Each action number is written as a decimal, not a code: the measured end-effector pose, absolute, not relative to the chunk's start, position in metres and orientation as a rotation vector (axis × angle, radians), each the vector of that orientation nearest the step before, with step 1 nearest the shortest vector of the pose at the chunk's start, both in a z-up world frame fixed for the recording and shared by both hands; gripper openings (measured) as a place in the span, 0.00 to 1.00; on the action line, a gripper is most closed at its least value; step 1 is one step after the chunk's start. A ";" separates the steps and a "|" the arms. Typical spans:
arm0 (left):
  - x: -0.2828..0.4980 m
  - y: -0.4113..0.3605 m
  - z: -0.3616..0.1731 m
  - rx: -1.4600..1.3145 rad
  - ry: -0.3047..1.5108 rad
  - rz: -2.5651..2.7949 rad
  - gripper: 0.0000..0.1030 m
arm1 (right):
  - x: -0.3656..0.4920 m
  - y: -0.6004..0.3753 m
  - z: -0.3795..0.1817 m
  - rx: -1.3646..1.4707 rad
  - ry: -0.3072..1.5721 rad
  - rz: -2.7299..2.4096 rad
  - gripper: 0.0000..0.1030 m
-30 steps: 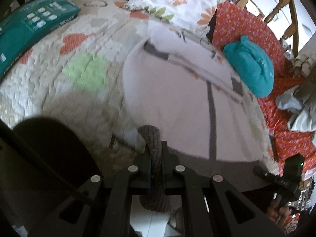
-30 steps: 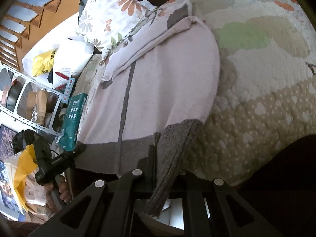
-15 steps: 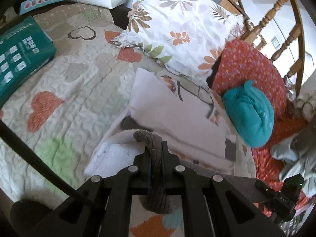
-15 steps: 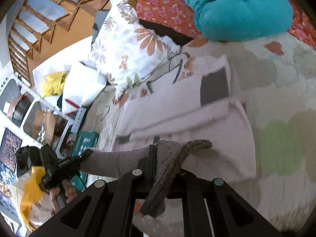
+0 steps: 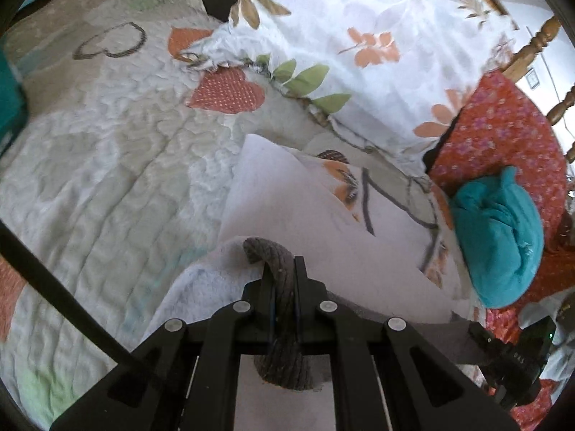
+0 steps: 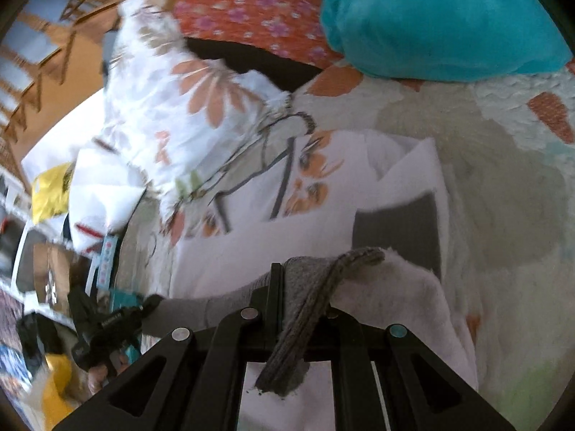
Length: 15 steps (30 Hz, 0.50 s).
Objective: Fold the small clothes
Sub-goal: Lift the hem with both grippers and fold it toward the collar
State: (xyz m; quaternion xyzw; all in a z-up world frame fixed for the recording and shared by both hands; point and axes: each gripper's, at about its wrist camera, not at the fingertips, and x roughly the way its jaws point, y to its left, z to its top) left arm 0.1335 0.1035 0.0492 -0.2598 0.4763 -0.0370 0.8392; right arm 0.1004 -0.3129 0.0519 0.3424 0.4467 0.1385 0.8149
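Over the heart-patterned quilt point(image 5: 107, 165), hovering low with the left gripper point(image 5: 284, 269), jaws pinching the grey ribbed hem point(image 5: 267, 251) of the pale pink garment point(image 5: 316, 251). Gripping firmly, grey band bunching between the pads and trailing back under the gripper. Lying half doubled on the quilt, pink fabric spreading ahead toward the floral pillow point(image 5: 359, 54), printed front of the garment peeking out beyond the fold. Sitting off to the right, a teal bundle point(image 5: 503, 244) resting on red floral fabric point(image 5: 503, 133).

Across on the other side, working the right gripper point(image 6: 305, 280), jaws just easing apart yet pads pressing the same grey hem point(image 6: 323, 287), band draping diagonally through them. Stretching taut between both grippers, hem edge running leftward to the left gripper point(image 6: 107, 327), a hand visible beneath it. Showing beyond the fold, a grey patch point(image 6: 395, 230) and orange print on the pink garment point(image 6: 305, 237). Looming at top right, teal bundle point(image 6: 431, 18) close by.
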 end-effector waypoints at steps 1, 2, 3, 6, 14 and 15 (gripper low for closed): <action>0.141 0.104 0.045 -0.560 1.017 -0.085 0.07 | 0.109 -0.316 0.046 0.752 0.957 0.291 0.09; 0.147 0.106 0.041 -0.572 1.024 -0.091 0.07 | 0.114 -0.318 0.043 0.766 0.958 0.284 0.09; 0.152 0.107 0.038 -0.584 1.030 -0.095 0.08 | 0.121 -0.321 0.038 0.784 0.960 0.273 0.11; 0.164 0.113 0.033 -0.640 1.029 -0.114 0.13 | 0.138 -0.329 0.027 0.825 0.955 0.236 0.15; 0.181 0.131 0.043 -0.723 0.940 -0.072 0.63 | 0.165 -0.344 0.029 0.818 0.915 0.147 0.49; 0.182 0.135 0.046 -0.739 0.937 -0.066 0.63 | 0.166 -0.346 0.033 0.810 0.909 0.139 0.49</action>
